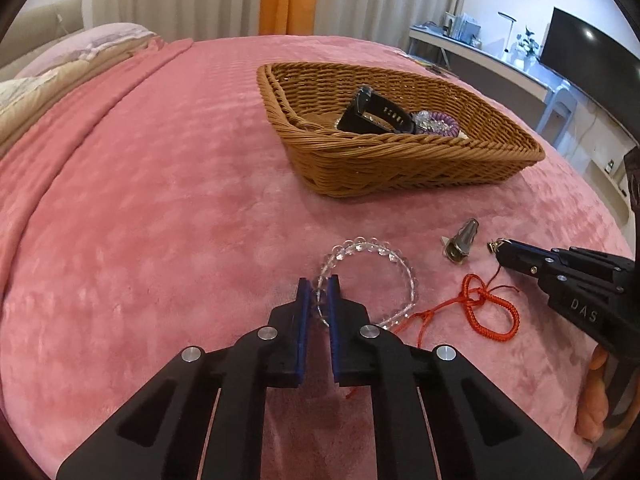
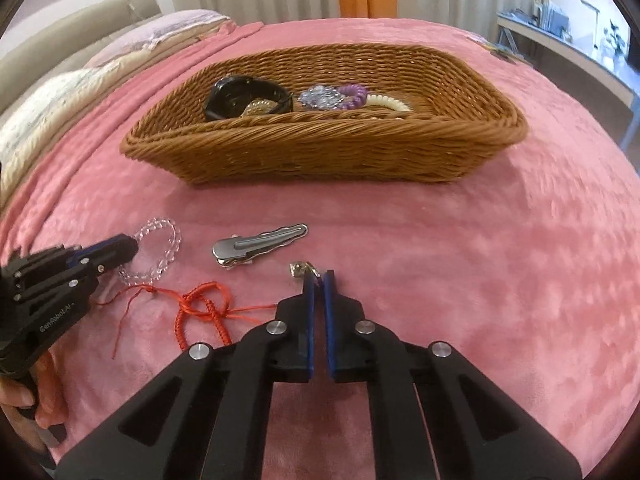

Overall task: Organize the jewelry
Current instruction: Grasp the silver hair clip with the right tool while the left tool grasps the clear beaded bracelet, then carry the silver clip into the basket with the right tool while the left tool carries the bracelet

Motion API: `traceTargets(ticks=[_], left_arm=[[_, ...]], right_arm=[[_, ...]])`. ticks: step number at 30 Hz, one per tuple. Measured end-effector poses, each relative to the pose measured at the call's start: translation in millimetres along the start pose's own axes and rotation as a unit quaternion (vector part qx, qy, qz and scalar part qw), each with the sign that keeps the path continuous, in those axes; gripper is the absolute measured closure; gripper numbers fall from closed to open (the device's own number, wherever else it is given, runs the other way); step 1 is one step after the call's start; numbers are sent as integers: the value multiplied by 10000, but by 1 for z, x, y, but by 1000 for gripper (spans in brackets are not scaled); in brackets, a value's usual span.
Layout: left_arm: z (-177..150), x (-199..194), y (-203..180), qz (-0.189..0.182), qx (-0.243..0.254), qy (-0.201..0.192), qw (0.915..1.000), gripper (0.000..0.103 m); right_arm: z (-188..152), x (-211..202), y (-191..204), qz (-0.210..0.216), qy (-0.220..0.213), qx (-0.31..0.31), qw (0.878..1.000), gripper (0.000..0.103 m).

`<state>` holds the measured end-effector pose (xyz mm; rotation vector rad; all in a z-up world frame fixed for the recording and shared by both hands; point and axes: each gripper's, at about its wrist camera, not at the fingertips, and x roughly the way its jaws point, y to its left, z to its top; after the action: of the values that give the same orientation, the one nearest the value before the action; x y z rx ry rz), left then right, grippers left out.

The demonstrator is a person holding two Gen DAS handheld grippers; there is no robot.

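Observation:
A wicker basket (image 1: 420,168) (image 2: 320,160) on the pink bedspread holds a black watch (image 1: 372,114) (image 2: 240,94), a purple coil tie (image 2: 352,94) and a cream bracelet (image 2: 390,102). My left gripper (image 1: 319,282) (image 2: 134,246) is shut on a clear bead bracelet (image 1: 384,252) (image 2: 164,248) lying on the bed. My right gripper (image 2: 319,278) (image 1: 498,250) is shut on a small gold earring (image 2: 298,270) (image 1: 493,245). A silver hair clip (image 1: 460,240) (image 2: 260,246) and a red cord bracelet (image 1: 488,308) (image 2: 204,308) lie between the grippers.
The pink bedspread (image 1: 160,220) spreads all round. Pillows and folded bedding (image 2: 60,96) lie at the far left. A desk (image 1: 480,52) and a dark screen (image 1: 588,56) stand beyond the bed at the right.

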<state>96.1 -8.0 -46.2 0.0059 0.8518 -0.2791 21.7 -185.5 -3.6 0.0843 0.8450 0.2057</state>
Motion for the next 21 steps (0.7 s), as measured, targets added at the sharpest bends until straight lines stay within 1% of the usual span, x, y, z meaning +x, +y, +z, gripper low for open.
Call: traceTargets(ticks=[5,8,10,14,18,21], left_arm=[[-3,-5,3,-83,-68,-122,9999,97],[-4,-9,7,-170,-167,-226,9995,97],[-4,-9,9,-208,-227,-217,9993,97],[-3,-8,10,-234,-254,-200,9992,97],[-4,-13,10,-282,-272,-318,9987,97],[-4,-19,10,-350,-271,-487,9978,97]], right_arm=[[0,-11,-7,267,-209,121,9994,102],[0,-21,-15,552,-374,245,9975,102],[0,-22,-18,543,-381,293,9974,102],[0,-22,-25,652,-388,403,9963,102],[-2,-29,-25,738,-516,401,9951,102],[-3,-34,-25,796,-627,374,9941,102]])
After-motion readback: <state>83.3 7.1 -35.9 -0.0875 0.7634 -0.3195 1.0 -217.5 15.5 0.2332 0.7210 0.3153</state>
